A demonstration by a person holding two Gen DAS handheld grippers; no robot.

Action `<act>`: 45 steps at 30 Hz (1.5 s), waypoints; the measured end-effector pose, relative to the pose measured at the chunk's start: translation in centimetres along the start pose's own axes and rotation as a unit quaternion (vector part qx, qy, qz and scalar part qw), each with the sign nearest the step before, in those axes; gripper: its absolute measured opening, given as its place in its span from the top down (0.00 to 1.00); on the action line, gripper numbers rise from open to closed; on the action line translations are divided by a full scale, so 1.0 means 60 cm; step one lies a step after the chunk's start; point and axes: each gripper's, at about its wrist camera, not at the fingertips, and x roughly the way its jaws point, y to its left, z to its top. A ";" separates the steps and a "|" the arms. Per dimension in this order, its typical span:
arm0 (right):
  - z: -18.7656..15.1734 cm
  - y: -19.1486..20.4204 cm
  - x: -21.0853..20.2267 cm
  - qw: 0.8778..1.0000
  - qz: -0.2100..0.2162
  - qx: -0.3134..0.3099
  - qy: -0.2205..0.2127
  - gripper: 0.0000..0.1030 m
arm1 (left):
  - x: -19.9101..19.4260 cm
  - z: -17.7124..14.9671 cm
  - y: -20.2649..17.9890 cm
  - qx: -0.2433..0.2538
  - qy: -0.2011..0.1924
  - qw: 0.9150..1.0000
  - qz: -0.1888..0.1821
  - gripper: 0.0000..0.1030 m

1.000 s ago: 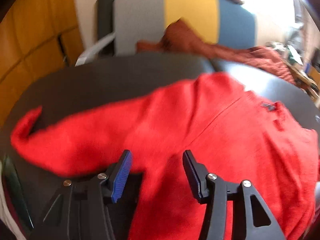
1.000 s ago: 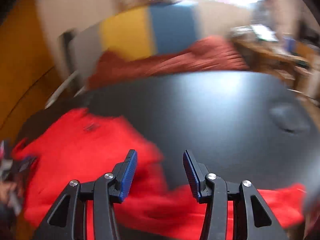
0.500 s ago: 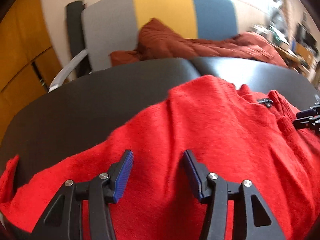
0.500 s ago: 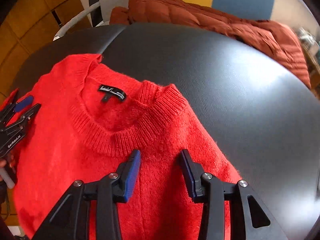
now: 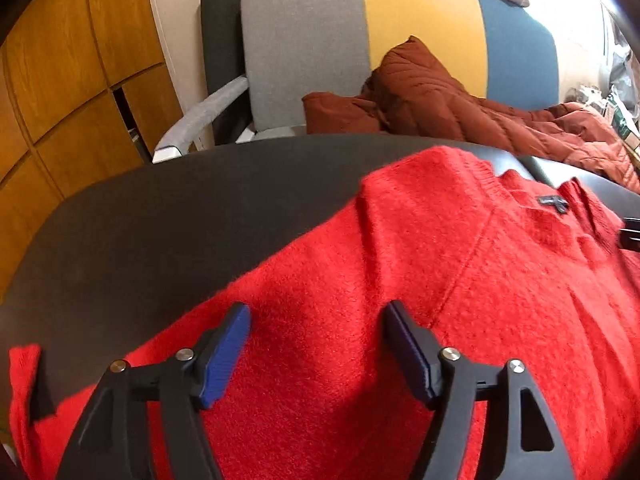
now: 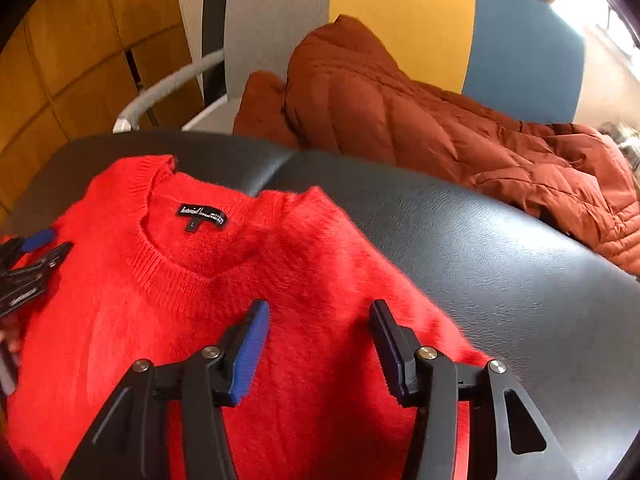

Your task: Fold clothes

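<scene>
Red sweater [image 6: 304, 280]: fuzzy knit cloth, matt, ribbed at the collar; small woven black label [image 6: 202, 216] inside the neck. Counter [image 6: 500, 280]: black, leather-like grain, a soft sheen at right of frame. Rust jacket [image 6: 400, 120], upper centre: quilted, smooth cloth with slight lustre. Chair [image 5: 320, 40]: matt woven fabric in grey, yellow, blue panels. Wall panels [image 5: 60, 60], upper left: polished wood. Right tool [image 6: 318, 346]: matt black plastic, ridged blue pads [image 6: 250, 352], shiny metal screws.

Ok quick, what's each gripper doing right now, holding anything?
Left gripper: open, just widened, empty above the red sweater.
Right gripper: open, just widened slightly, empty above the sweater.
</scene>
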 end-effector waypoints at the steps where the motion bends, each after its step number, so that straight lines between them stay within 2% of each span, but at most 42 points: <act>1: -0.001 -0.002 -0.008 1.000 0.000 -0.002 -0.007 0.51 | 0.007 0.007 -0.003 0.006 -0.002 1.000 0.006 0.29; 5: -0.044 -0.017 -0.075 1.000 0.007 -0.008 -0.022 0.51 | 0.021 0.032 -0.006 0.032 -0.010 0.999 0.035 0.28; 6: -0.061 -0.023 -0.095 1.000 0.006 -0.010 -0.022 0.51 | 0.020 0.038 -0.006 0.038 -0.012 0.998 0.047 0.31; 7: -0.078 -0.029 -0.114 1.000 0.005 -0.013 -0.021 0.51 | 0.015 0.042 -0.007 0.042 -0.012 0.997 0.061 0.35; 8: -0.093 -0.033 -0.126 1.000 0.001 -0.018 -0.017 0.51 | 0.005 0.046 -0.010 0.044 -0.012 0.996 0.075 0.52; 9: -0.109 -0.037 -0.136 1.000 0.000 -0.024 -0.013 0.53 | -0.013 0.051 -0.012 0.038 -0.021 0.996 0.081 0.57; 10: -0.124 -0.039 -0.143 1.000 -0.002 -0.030 -0.006 0.57 | -0.031 0.056 -0.012 0.026 -0.035 0.997 0.066 0.57; 12: -0.156 -0.044 -0.157 0.999 -0.004 -0.041 0.008 0.60 | -0.101 0.051 -0.030 0.002 -0.074 0.997 -0.015 0.57; 14: -0.182 -0.044 -0.157 0.999 -0.005 -0.038 0.022 0.62 | -0.175 0.028 -0.070 0.022 -0.101 0.989 -0.106 0.57; 15: -0.191 -0.045 -0.154 0.999 -0.006 -0.033 0.027 0.62 | -0.208 0.014 -0.091 0.034 -0.111 0.982 -0.149 0.57; 17: -0.209 -0.045 -0.147 0.999 -0.012 -0.026 0.033 0.62 | -0.247 -0.033 -0.150 0.082 -0.095 0.969 -0.213 0.57; 20: -0.230 -0.048 -0.142 0.999 -0.019 -0.012 0.037 0.62 | -0.301 -0.104 -0.238 0.153 -0.069 0.938 -0.303 0.57; 23: -0.243 -0.052 -0.146 0.999 -0.023 0.003 0.031 0.64 | -0.301 -0.171 -0.315 0.206 -0.028 0.926 -0.315 0.57; 26: -0.254 -0.055 -0.150 0.999 -0.031 0.009 0.026 0.64 | -0.287 -0.207 -0.342 0.204 0.005 0.931 -0.304 0.57; 29: -0.263 -0.063 -0.156 0.999 -0.042 0.010 0.024 0.64 | -0.292 -0.238 -0.345 0.207 -0.001 0.935 -0.287 0.56; 35: -0.287 -0.115 -0.172 0.996 -0.075 0.030 0.024 0.62 | -0.332 -0.293 -0.326 0.211 0.013 0.927 -0.311 0.56; 38: -0.300 -0.153 -0.181 0.994 -0.095 0.049 0.026 0.55 | -0.364 -0.332 -0.319 0.223 0.019 0.917 -0.330 0.56; 42: -0.309 -0.198 -0.187 0.988 -0.132 0.075 0.032 0.50 | -0.398 -0.366 -0.317 0.238 0.040 0.896 -0.373 0.56; 43: -0.308 -0.207 -0.187 0.986 -0.146 0.079 0.035 0.49 | -0.403 -0.368 -0.312 0.238 0.050 0.888 -0.390 0.56; 44: -0.306 -0.216 -0.187 0.981 -0.170 0.081 0.038 0.48 | -0.407 -0.372 -0.313 0.242 0.066 0.875 -0.414 0.56; 45: -0.303 -0.220 -0.186 0.977 -0.196 0.076 0.042 0.46 | -0.410 -0.374 -0.313 0.243 0.078 0.866 -0.430 0.57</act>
